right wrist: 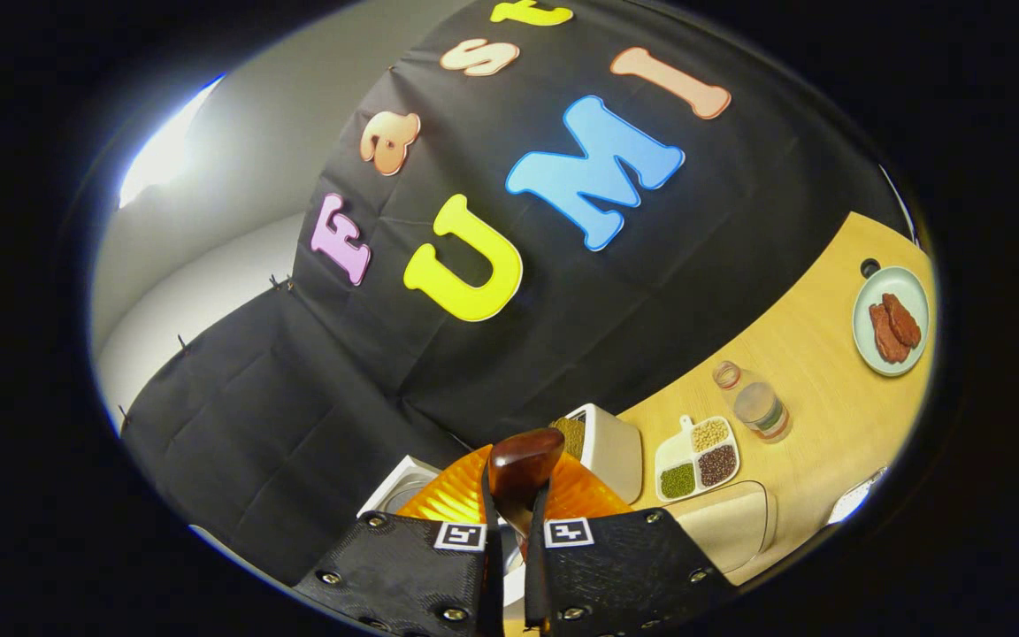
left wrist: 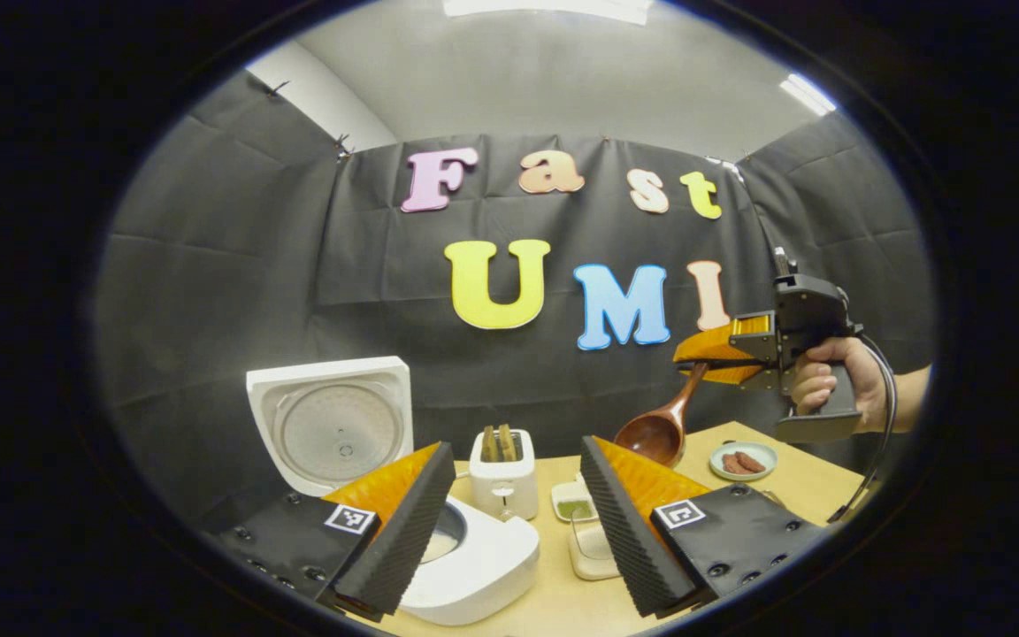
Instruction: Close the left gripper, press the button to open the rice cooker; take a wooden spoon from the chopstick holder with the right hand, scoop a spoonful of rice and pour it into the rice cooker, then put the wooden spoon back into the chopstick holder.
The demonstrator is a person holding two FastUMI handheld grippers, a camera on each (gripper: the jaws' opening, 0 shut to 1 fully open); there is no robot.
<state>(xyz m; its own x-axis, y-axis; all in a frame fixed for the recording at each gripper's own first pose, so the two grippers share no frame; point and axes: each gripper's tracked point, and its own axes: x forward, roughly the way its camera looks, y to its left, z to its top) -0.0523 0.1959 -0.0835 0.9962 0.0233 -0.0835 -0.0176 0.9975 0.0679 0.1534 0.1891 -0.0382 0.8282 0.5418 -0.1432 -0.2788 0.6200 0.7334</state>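
Observation:
The white rice cooker (left wrist: pixel 474 566) stands open at the near left, its lid (left wrist: pixel 333 425) raised upright. My left gripper (left wrist: pixel 509 531) is open just in front of it, one finger over the cooker's rim. The white chopstick holder (left wrist: pixel 503 473) stands behind the cooker with wooden handles sticking out of it. My right gripper (left wrist: pixel 691 356), held in a hand, hovers high at the right, shut on the wooden spoon (left wrist: pixel 655 433), whose bowl hangs down above the table. In the right gripper view the spoon (right wrist: pixel 523 469) juts out between the closed fingers of my right gripper (right wrist: pixel 514 531).
On the wooden table (right wrist: pixel 828 389) lie a divided dish of beans (right wrist: pixel 697 464), a small jar (right wrist: pixel 757 407), a plate with reddish pieces (right wrist: pixel 890 318) and a pale lidded box (right wrist: pixel 731 522). The black cloth wall closes the back.

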